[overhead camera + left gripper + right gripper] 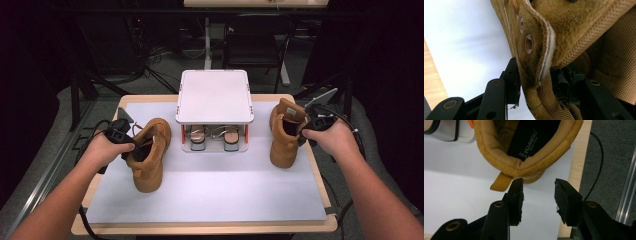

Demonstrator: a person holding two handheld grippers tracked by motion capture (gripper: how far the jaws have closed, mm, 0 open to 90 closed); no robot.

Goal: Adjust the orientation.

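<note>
While the left gripper (536, 82) pinches the left boot's (148, 152) collar, the right gripper (539, 195) gapes empty behind the right boot's (529, 147) heel. Both hands sit near the table's (210, 227) side edges.

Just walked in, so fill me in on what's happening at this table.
A person works two tan boots with a handheld tool in each hand. The left tool has its jaws around the collar of the left boot. The right tool is open, just behind the right boot. A white rack with sandals stands between them.
</note>
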